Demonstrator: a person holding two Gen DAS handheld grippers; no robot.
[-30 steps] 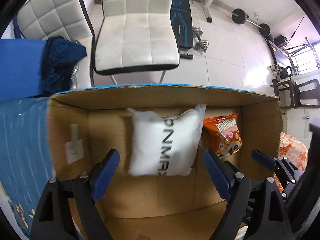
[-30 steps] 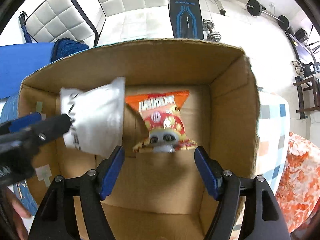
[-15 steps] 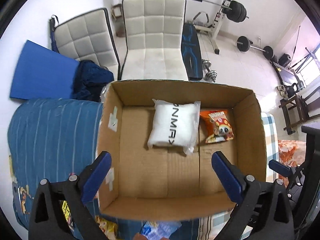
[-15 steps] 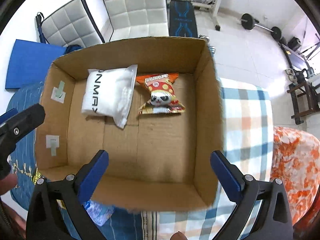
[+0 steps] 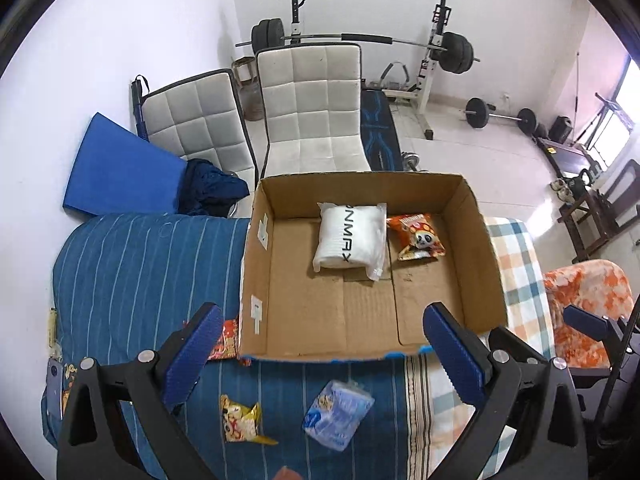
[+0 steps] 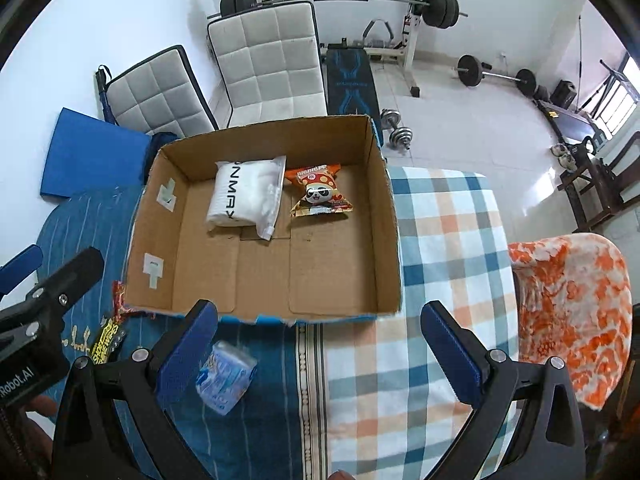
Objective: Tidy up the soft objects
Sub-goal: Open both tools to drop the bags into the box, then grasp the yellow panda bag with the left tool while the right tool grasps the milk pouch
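Note:
An open cardboard box (image 5: 256,272) (image 6: 384,240) sits on the bed. Inside, at its far side, lie a white soft pack (image 5: 348,240) (image 6: 244,196) and an orange panda snack bag (image 5: 416,238) (image 6: 320,196). In front of the box lie a blue-white pack (image 5: 338,414) (image 6: 226,376), a yellow snack bag (image 5: 240,424) (image 6: 105,340) and a red snack bag (image 5: 226,340) (image 6: 120,300). My left gripper (image 5: 320,356) is open and empty, above the near box edge. My right gripper (image 6: 318,352) is open and empty, just right of the blue-white pack.
The bed has a blue striped cover (image 5: 140,272) and a checked blanket (image 6: 448,264). An orange patterned cloth (image 6: 572,308) lies at the right. White chairs (image 5: 312,120), a blue mat (image 5: 116,172) and gym weights (image 6: 492,76) stand beyond the bed.
Both grippers have pulled back and up out of the box, leaving the white pack and the panda bag lying inside. The packs in front of the box have come into view.

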